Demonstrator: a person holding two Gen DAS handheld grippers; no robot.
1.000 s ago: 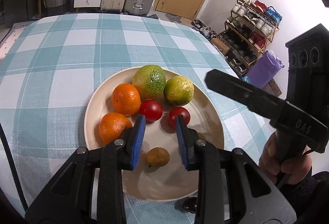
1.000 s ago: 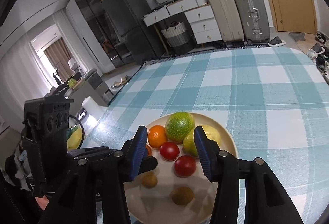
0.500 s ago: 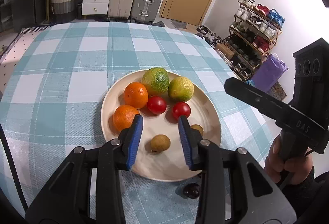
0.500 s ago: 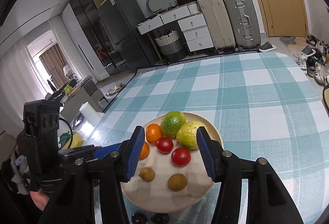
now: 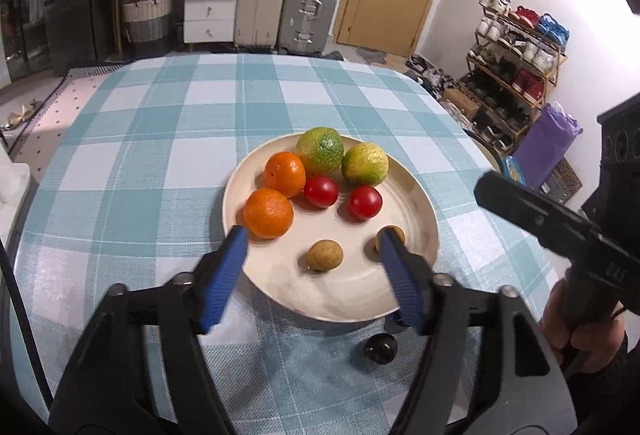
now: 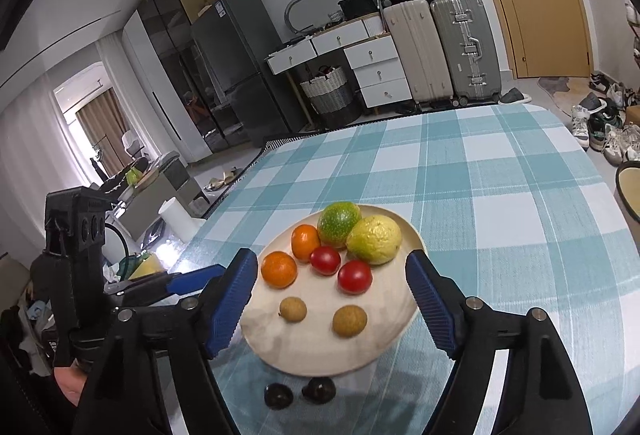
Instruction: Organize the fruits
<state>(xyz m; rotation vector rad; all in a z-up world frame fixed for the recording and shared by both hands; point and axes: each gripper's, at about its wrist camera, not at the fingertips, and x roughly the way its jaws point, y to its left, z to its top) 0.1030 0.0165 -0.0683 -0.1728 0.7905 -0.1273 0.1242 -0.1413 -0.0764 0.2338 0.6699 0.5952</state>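
A cream plate (image 5: 425,213) on the checked cloth holds two oranges (image 5: 268,213), two green-yellow citrus fruits (image 5: 320,151), two red tomatoes (image 5: 365,202) and two small brown longans (image 5: 325,255). My left gripper (image 5: 312,235) hovers over the plate's near edge with its jaws opening and nothing between them. In the right wrist view the same plate (image 6: 414,235) lies ahead. My right gripper (image 6: 331,257) hangs above it, its jaws also opening and empty. Two dark round fruits (image 6: 278,395) lie on the cloth just in front of the plate; one of them (image 5: 382,349) shows in the left wrist view.
The table (image 5: 160,139) has rounded far corners and drops off to the floor on all sides. A person's hand (image 5: 576,331) holds the right gripper's handle. Suitcases (image 5: 310,3), drawers and a shoe rack (image 5: 516,51) stand well beyond the table.
Both grippers have drawn back from the plate and risen a little, and both pairs of jaws have spread wide. The dark fruits in front of the plate have come into view.
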